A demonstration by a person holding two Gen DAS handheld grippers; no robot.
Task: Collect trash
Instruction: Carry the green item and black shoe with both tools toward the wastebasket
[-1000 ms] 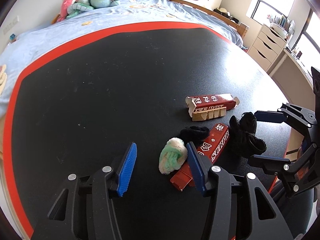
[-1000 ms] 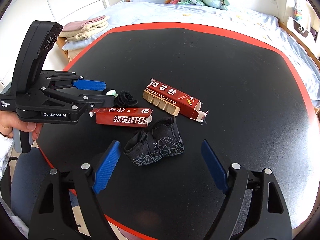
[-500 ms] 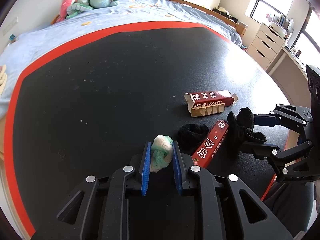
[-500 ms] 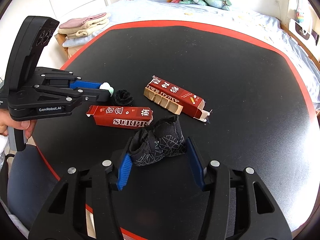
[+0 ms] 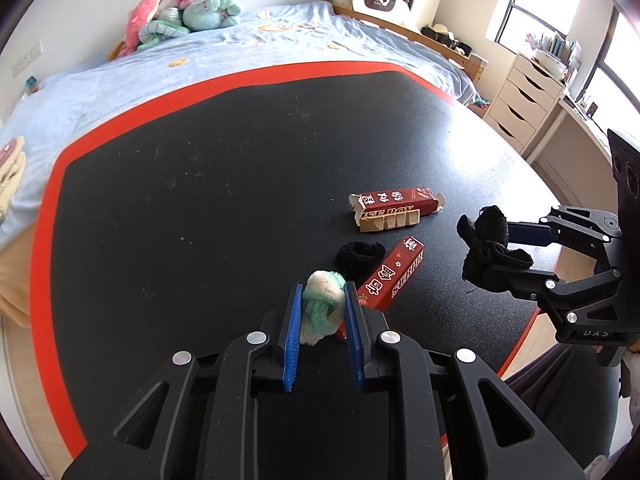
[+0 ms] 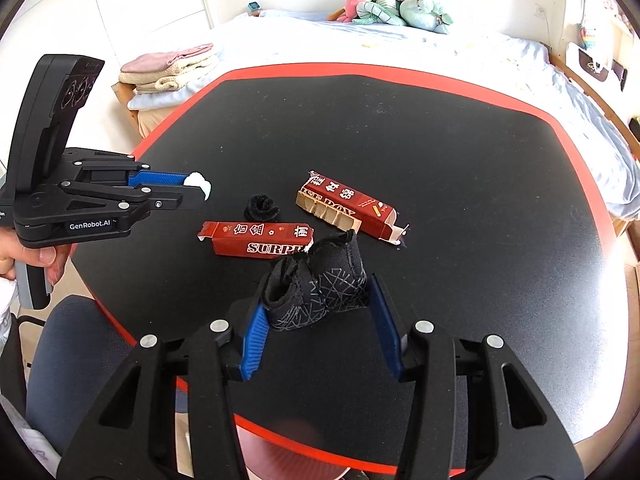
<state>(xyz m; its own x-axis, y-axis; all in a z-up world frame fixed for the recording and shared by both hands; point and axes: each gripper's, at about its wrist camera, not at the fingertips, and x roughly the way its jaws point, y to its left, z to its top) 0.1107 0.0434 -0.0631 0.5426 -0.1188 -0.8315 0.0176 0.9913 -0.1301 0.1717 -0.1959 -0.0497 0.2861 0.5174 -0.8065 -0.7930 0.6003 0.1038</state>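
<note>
My left gripper [image 5: 320,300] is shut on a fluffy white-and-green sock [image 5: 322,306] and holds it just above the black table [image 5: 200,200]; its tip shows in the right wrist view [image 6: 199,184]. My right gripper [image 6: 318,300] is shut on a black patterned sock [image 6: 316,292], lifted off the table, also in the left wrist view [image 5: 486,250]. On the table lie a red "SURPR" box [image 6: 256,238], a torn red carton [image 6: 348,210] and a small black sock [image 6: 262,208].
The table has a red rim [image 6: 400,70]. A bed with plush toys [image 5: 180,16] lies behind it. Folded towels [image 6: 168,70] sit at its left. White drawers [image 5: 524,96] stand at the right. A grey chair [image 6: 68,344] stands at the near edge.
Both grippers rose from the table with their socks. The left moved up and back from the red box; the right lifted the black sock toward me.
</note>
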